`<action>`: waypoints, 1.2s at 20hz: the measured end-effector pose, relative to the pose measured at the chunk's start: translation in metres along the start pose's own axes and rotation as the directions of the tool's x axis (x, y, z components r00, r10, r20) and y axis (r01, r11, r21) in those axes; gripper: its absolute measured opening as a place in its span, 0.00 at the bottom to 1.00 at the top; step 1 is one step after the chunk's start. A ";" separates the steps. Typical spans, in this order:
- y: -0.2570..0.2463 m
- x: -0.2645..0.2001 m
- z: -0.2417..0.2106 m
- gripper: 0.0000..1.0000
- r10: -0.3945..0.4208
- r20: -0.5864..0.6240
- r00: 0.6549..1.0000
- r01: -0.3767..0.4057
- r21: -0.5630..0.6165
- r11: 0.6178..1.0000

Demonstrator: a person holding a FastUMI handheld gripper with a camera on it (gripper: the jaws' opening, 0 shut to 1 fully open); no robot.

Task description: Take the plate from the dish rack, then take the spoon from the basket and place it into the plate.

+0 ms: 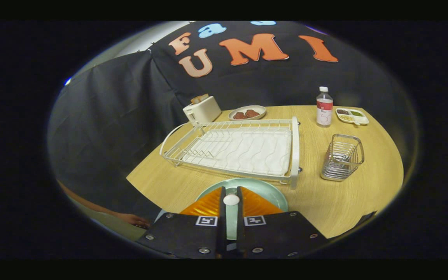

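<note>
A pale green plate (271, 193) lies flat on the wooden table (364, 202), just in front of the white dish rack (239, 149), whose slots hold nothing. My gripper (231, 189) hangs over the plate with its fingers nearly together. Both fingers press on a white spoon (231, 200), of which only a small rounded end shows between them; the rest is hidden. The wire basket (342, 157) stands to the right of the rack, beyond the fingers, and I cannot make out anything inside it.
Behind the rack stand a white toaster (202, 109) and a plate of brown food (247, 113). A bottle (324, 107) and a small divided tray (352, 115) stand at the back right. A person's hand (134, 220) rests by the table's near left edge.
</note>
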State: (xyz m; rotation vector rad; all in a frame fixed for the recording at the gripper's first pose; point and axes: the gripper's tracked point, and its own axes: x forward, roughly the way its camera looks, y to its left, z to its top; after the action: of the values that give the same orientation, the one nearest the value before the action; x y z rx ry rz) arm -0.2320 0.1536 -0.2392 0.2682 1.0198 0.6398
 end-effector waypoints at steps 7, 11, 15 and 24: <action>-0.006 0.005 -0.010 0.13 -0.002 0.002 1.000 0.002 0.032 0.999; -0.020 0.001 -0.013 0.18 -0.027 -0.018 0.999 0.028 0.056 0.998; -0.039 -0.008 -0.002 0.36 -0.086 0.004 0.996 0.085 0.102 0.991; -0.084 -0.071 0.105 0.78 -0.271 0.255 0.928 0.256 0.091 0.962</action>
State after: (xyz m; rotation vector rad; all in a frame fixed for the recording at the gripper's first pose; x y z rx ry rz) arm -0.1365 0.0532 -0.1767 0.2534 0.7974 0.3199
